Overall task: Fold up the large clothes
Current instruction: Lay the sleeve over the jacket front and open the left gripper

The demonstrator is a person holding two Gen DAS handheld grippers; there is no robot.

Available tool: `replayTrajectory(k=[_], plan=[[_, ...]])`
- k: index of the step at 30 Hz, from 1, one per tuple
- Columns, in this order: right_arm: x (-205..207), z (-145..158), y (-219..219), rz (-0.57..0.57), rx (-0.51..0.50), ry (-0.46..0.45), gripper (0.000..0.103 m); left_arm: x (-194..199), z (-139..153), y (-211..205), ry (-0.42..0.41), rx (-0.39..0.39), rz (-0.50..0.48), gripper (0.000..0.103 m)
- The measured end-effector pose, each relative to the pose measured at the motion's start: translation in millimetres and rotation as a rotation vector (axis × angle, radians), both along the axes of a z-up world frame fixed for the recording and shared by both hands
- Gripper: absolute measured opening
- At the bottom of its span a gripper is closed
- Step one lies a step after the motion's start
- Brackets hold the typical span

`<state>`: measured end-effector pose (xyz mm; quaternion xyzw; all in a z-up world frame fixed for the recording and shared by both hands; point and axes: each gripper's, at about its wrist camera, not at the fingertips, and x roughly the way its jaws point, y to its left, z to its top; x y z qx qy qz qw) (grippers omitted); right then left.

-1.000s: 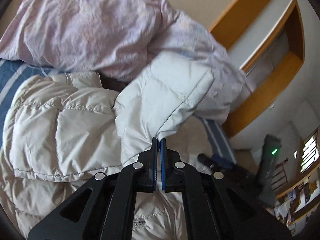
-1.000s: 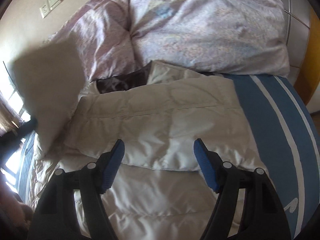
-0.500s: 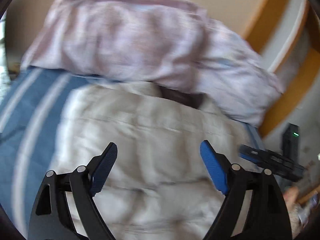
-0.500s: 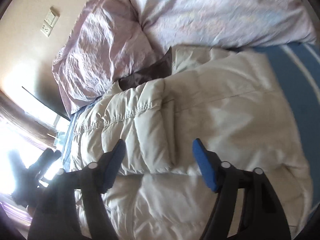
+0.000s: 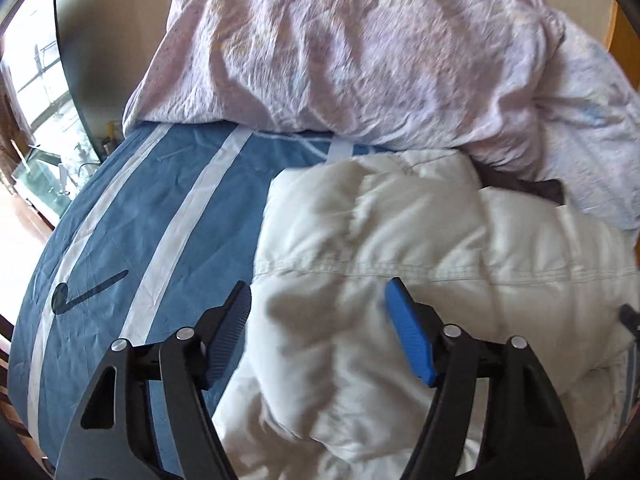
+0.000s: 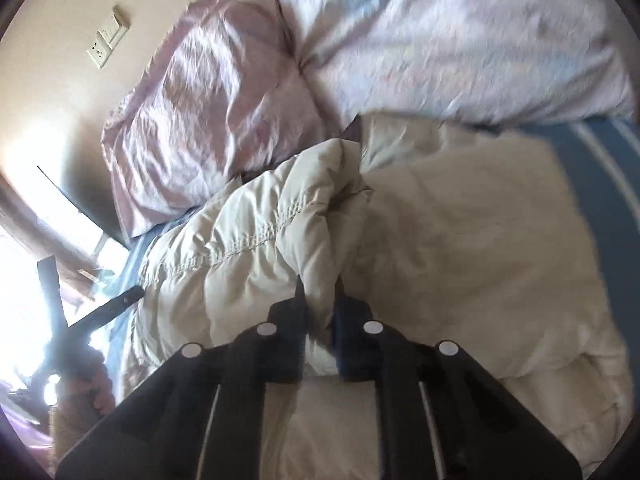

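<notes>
My right gripper (image 6: 319, 300) is closing, pinching a fold of the cream puffer jacket (image 6: 248, 248) at frame centre, while my left gripper (image 5: 318, 320) hangs unclenched, narrowing over its lower-centre edge.

jacket (image 5: 400, 240): quilted matt cloth | duvet (image 5: 360, 52): crinkled cloth | sheet (image 5: 160, 208): smooth cloth

A bedroom in a home. A bed (image 5: 132, 216) takes up most of both views, covered with a blue sheet with white stripes, and a rumpled pale lilac duvet (image 5: 360, 52) is heaped at its far end against a cream wall (image 6: 60, 92). A white switch and socket plate (image 6: 107, 42) is set in that wall. Bright daylight enters through a window (image 5: 28, 92) beside the bed, and warm wooden trim (image 5: 622, 36) shows at the edge.
</notes>
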<state>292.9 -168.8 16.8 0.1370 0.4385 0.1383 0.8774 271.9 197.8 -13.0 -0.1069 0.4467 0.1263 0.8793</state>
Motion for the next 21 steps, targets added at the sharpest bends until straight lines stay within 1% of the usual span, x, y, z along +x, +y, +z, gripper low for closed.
replayTrajectory(k=[2,4,7,10,15,16,18,19,21], plan=[[-0.3,-12.9,0.7,-0.01,-0.015,0.051,0.011,1.4,-5.0,-0.7,0.011,0.015,0.005,0.07],[-2.8,-20.6,-0.4,-0.017,-0.024,0.061,0.011,2.5,-7.5,-2.9,0.014,0.05,0.008,0.069],[-5.0,-24.0,-1.6,-0.031,-0.027,0.074,0.011,5.9,-8.1,-4.7,0.019,0.105,0.017,0.069],[-2.0,-31.5,-2.9,-0.041,-0.039,0.112,0.012,10.0,-12.9,-1.0,0.036,0.109,0.03,0.069],[6.6,-53.0,-3.2,-0.051,-0.047,0.178,0.017,12.0,-21.7,-4.4,0.053,0.114,0.031,0.069],[7.3,-52.9,-2.7,-0.043,-0.052,0.182,0.018,11.6,-21.7,-5.1,0.054,0.116,0.033,0.069],[4.5,-47.2,-7.7,-0.031,-0.028,0.192,0.02,6.1,-17.5,-3.9,0.042,0.086,0.026,0.069],[0.5,-43.3,-11.7,-0.027,-0.01,0.196,0.025,-0.4,-12.9,-2.0,0.023,0.052,0.012,0.069],[-14.9,-29.7,-24.2,-0.015,0.039,0.176,0.03,-16.6,-2.2,1.3,-0.018,0.004,-0.023,0.07]])
